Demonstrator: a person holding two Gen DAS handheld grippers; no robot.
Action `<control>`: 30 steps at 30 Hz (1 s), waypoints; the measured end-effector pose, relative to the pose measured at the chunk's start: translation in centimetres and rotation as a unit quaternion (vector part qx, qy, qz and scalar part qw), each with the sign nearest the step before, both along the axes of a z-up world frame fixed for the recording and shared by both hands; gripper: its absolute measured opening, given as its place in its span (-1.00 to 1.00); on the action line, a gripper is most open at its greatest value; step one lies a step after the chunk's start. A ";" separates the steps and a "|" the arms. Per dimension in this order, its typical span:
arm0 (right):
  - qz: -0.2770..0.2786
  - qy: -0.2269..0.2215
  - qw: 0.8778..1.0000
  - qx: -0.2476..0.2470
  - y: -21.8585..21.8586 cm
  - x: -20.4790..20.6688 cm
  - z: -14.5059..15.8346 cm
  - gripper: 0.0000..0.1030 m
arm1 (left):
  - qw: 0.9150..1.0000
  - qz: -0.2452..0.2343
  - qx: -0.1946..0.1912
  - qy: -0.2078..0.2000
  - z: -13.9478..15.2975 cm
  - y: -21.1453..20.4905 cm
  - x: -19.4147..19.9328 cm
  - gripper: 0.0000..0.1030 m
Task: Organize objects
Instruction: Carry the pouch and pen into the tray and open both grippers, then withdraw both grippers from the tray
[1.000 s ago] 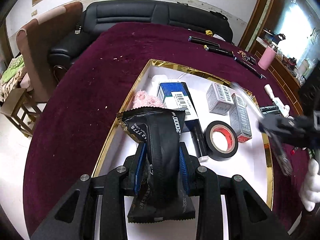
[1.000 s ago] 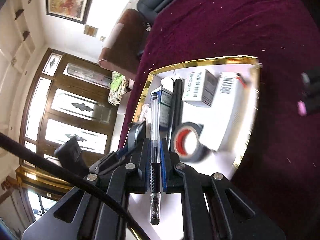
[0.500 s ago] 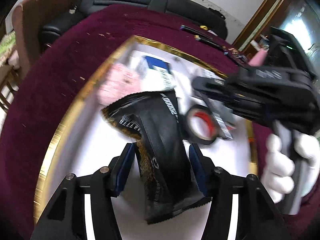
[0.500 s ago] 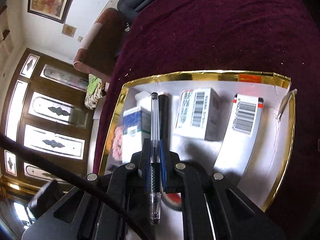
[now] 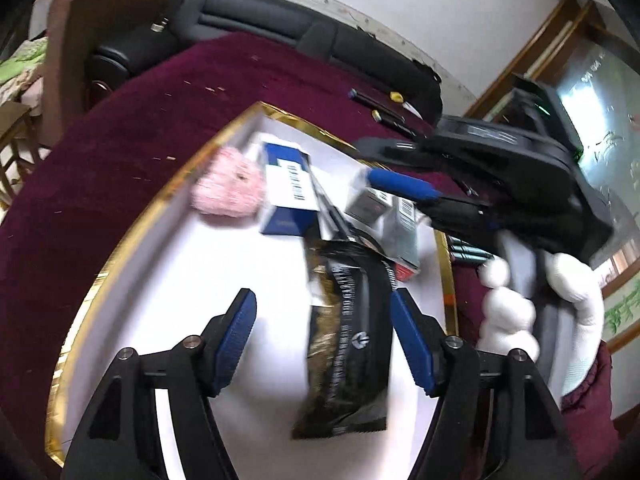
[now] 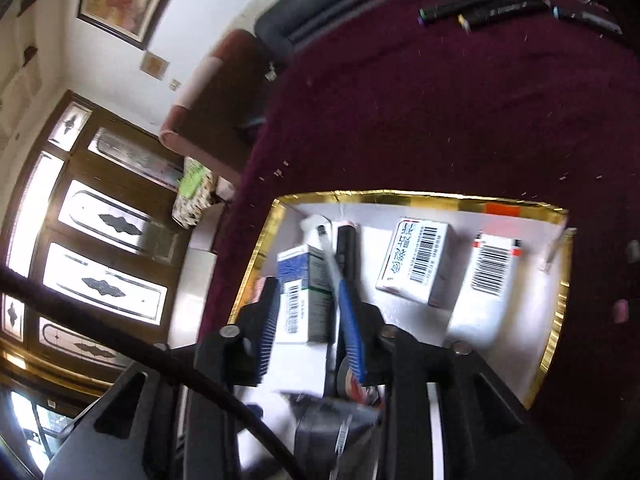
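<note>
Entry, release: both my grippers have just been opening. Left gripper (image 5: 322, 338) now stands wide, its pads clear of the black snack packet (image 5: 347, 336), which lies in the gold-rimmed tray (image 5: 132, 232). Right gripper (image 6: 310, 330) is part open, and the clear pen (image 6: 330, 258) is dropping from it. I judge 2 items delivered. Tray also holds: pink puff (image 5: 228, 188), blue-white box (image 6: 306, 292), 2 barcoded boxes, tape roll (image 6: 346, 380).
</note>
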State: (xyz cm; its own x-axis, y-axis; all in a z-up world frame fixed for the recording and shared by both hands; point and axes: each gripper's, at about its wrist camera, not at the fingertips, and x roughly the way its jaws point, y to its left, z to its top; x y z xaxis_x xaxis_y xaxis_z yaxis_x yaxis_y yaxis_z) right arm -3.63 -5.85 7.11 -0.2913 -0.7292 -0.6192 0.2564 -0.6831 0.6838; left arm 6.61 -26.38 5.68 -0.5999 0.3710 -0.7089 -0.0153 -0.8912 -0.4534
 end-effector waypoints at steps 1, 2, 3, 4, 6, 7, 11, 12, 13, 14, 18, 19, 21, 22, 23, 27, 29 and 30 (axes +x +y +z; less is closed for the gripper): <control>-0.001 0.008 1.000 -0.004 0.8 0.6 0.3 -0.37 | 1.000 0.004 0.000 0.003 -0.1 -0.4 0.3 0.24; -0.003 0.015 1.000 -0.006 1.4 1.2 0.5 -0.37 | 1.000 0.008 0.001 0.003 -0.2 -0.5 0.5 0.26; -0.004 0.022 1.000 -0.009 2.2 1.8 0.6 -0.37 | 1.000 0.010 0.004 -0.001 -0.5 -0.5 0.5 0.26; 0.001 0.026 1.000 -0.011 2.7 2.6 0.6 -0.36 | 1.000 0.012 0.007 -0.006 -0.9 -0.5 0.5 0.26; 0.020 0.025 0.999 -0.016 3.1 3.8 0.5 -0.36 | 1.000 0.014 0.012 -0.022 -1.8 0.2 0.4 0.26; 0.030 0.022 0.999 -0.018 2.3 4.1 0.8 -0.36 | 0.999 0.016 0.020 -0.026 -2.0 -0.1 0.6 0.26; 0.050 -0.002 0.998 -0.031 1.4 4.9 0.4 -0.35 | 0.998 0.039 0.025 -0.040 -2.3 0.1 0.4 0.27; 0.053 -0.008 0.998 -0.035 1.1 4.9 0.2 -0.35 | 0.998 0.041 0.023 -0.041 -2.4 0.0 0.5 0.27; 0.055 -0.014 0.998 -0.038 0.7 4.9 0.0 -0.35 | 0.998 0.042 0.021 -0.040 -2.4 0.2 0.7 0.27; 0.056 -0.018 0.997 -0.042 0.5 4.7 -0.1 -0.35 | 0.998 0.043 0.023 -0.040 -2.5 0.2 0.9 0.27; 0.063 -0.029 0.997 -0.045 -2.3 2.5 0.1 -0.21 | 0.998 0.041 0.026 -0.040 -2.5 0.7 1.1 0.27; 0.065 -0.040 0.996 -0.046 -3.3 1.6 -0.2 -0.21 | 0.998 0.042 0.027 -0.040 -2.5 0.7 1.1 0.27; 0.064 -0.062 0.995 -0.054 -4.9 0.2 -1.0 -0.21 | 0.998 0.043 0.033 -0.038 -2.6 0.6 1.2 0.28; 0.064 -0.076 0.994 -0.051 -5.8 -0.7 -1.7 -0.21 | 0.998 0.045 0.039 -0.038 -2.8 0.4 1.4 0.29; 0.061 -0.087 0.993 -0.047 -6.3 -1.2 -2.3 -0.21 | 0.997 0.045 0.044 -0.037 -2.8 0.4 1.4 0.29; 0.034 -0.102 0.994 -0.018 -6.9 -3.2 -4.1 -0.24 | 0.997 0.045 0.053 -0.036 -2.7 0.2 1.4 0.29; 0.006 -0.075 0.997 0.004 -6.0 -3.6 -3.5 -0.21 | 0.997 0.044 0.058 -0.036 -2.7 0.2 1.5 0.31; 0.000 -0.062 0.998 0.003 -5.4 -3.5 -2.9 -0.19 | 0.997 0.043 0.061 -0.035 -2.6 0.1 1.6 0.32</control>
State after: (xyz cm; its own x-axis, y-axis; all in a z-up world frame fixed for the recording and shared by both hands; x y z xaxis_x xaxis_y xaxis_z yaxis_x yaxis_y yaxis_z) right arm -7.13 -11.26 4.19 -0.2125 -0.7251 -0.6550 0.1694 -0.6875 0.7061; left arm 8.20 -26.26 3.03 -0.5838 0.4055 -0.7033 0.0946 -0.8264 -0.5550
